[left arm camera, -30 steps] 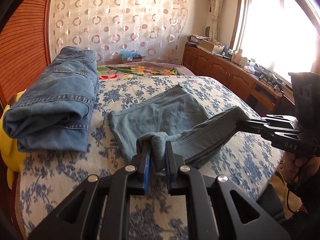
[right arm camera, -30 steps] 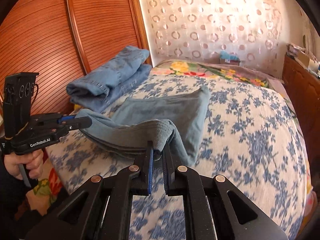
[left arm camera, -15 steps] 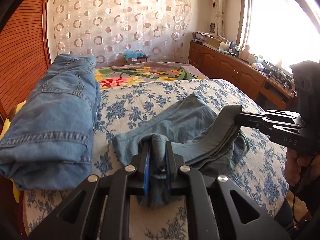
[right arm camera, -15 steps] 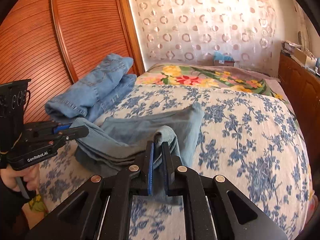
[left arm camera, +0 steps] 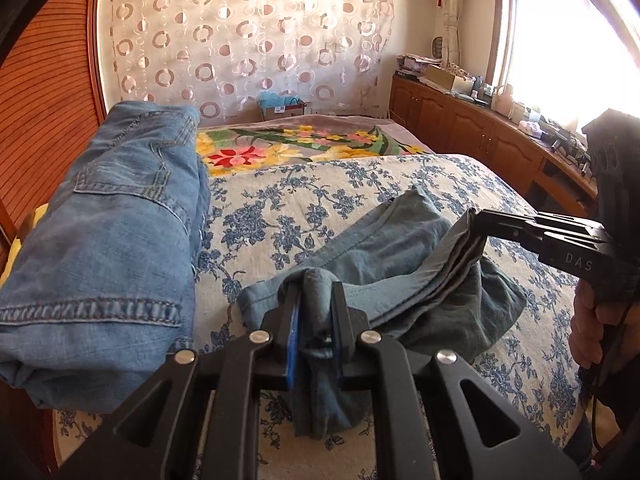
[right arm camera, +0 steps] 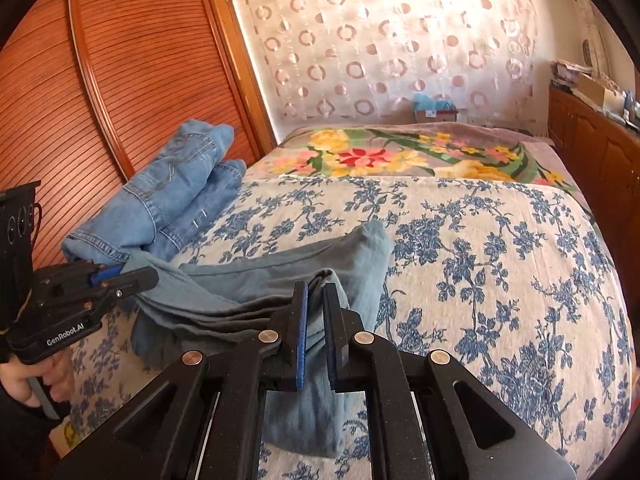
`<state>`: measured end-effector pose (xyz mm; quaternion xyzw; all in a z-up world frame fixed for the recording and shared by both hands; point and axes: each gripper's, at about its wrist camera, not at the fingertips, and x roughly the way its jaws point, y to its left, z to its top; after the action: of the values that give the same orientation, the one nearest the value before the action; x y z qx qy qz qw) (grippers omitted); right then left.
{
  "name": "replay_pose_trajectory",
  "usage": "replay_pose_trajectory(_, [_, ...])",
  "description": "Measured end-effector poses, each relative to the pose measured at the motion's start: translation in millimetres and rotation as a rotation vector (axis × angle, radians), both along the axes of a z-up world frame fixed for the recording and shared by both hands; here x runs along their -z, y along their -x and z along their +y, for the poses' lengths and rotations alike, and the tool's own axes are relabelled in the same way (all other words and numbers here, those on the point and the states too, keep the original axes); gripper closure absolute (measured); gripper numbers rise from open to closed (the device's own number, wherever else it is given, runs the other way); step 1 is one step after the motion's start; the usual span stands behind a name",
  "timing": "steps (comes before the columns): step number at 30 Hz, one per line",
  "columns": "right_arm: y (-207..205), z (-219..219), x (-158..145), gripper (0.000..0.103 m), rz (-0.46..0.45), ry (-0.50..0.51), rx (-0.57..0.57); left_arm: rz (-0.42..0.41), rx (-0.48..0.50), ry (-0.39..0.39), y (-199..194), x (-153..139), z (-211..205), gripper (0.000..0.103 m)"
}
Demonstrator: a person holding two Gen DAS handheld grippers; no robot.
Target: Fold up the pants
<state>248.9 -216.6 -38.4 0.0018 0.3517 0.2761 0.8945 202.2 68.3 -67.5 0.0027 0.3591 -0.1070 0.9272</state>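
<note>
A: Left tongs [left arm camera: 314, 292] status?
B: Clamped on a bunched corner of the grey-blue pants [left arm camera: 384, 248]; cloth hangs down between the fingers.
A: Right tongs [right arm camera: 316, 300]?
B: Same, pinching the other end of the folded edge.
A: Pants location?
B: On the bed [right arm camera: 500, 248], near its front edge, on the blue floral bedspread. Folded in layers; near edge lifted between both tongs, far part flat on the cover.
A: Neighbours?
B: Folded denim jeans [left arm camera: 108, 240] to the left, just beside the pants, by the wooden slatted door [right arm camera: 120, 80].
</note>
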Motion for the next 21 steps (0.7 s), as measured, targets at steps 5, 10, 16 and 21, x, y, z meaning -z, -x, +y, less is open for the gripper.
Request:
replay_pose_trajectory(5, [2, -8, -3, 0.089, -0.002, -0.025, -0.004, 0.002, -0.005, 0.001, 5, 0, 4, 0.088])
replay_pose_trajectory(10, [11, -15, -3, 0.079, -0.013, 0.013, -0.002, -0.019, -0.016, -0.023, 12, -8, 6, 0.078])
replay_pose_trajectory(16, [21, -9, 4, 0.075, -0.023, 0.086, -0.056, -0.034, 0.015, -0.008, 24, -14, 7, 0.062])
replay_pose_trajectory(21, [14, 0, 11, 0.071, -0.015, 0.129, -0.074, 0.0, 0.014, -0.017, 21, -5, 7, 0.056])
